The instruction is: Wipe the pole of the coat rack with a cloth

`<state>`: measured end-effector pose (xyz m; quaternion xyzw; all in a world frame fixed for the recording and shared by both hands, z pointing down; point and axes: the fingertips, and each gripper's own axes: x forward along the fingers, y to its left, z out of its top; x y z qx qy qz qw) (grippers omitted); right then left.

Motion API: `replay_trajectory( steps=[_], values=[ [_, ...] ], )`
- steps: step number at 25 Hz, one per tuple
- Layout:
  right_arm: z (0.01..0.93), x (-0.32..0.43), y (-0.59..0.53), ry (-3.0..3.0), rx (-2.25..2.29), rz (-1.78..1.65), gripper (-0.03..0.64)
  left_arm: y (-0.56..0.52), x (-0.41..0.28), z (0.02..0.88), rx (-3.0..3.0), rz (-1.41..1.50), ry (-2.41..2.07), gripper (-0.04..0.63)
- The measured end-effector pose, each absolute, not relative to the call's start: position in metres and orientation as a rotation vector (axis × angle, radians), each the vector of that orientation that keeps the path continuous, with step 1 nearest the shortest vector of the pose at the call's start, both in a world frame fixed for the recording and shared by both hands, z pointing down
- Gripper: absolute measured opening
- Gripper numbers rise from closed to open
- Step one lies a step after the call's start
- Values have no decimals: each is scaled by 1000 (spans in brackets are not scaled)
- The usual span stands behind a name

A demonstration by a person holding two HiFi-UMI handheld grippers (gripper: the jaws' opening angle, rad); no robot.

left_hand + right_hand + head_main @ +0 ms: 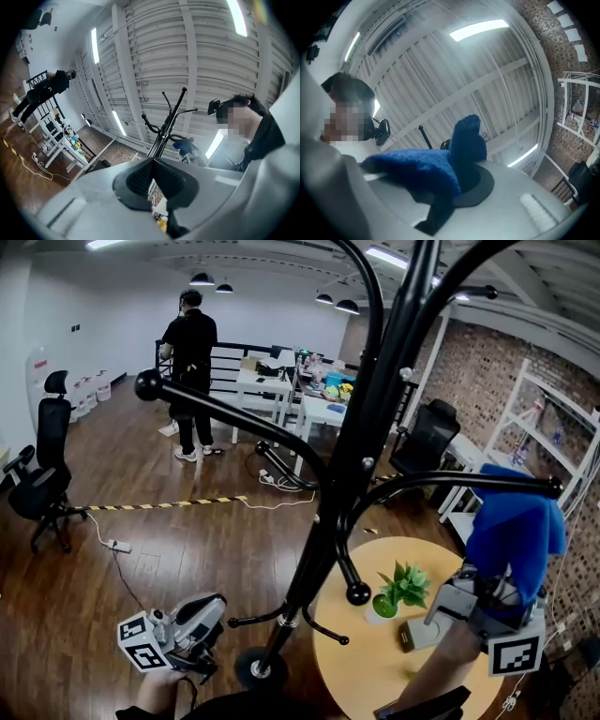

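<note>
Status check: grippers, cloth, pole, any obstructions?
Left gripper shut, empty, low. Right gripper shut on blue cloth. Cloth right of pole, not touching. Hook arm crosses in front of it.

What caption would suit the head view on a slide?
A handheld right gripper holds a blue cloth up by the black coat rack; the left gripper hangs low near its base.

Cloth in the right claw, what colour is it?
Solid blue cloth, no pattern; clearest in the right gripper view.
</note>
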<state>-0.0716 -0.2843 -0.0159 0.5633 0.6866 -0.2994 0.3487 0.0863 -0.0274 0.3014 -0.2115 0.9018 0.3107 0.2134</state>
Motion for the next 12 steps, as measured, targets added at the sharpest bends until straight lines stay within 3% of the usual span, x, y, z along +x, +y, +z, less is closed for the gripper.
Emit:
replay_trajectory(
  steps=[12],
  values=[
    [63,-76,-152,2001,1738,-571,14,-30,103,298,-531,841,2516,2]
  ],
)
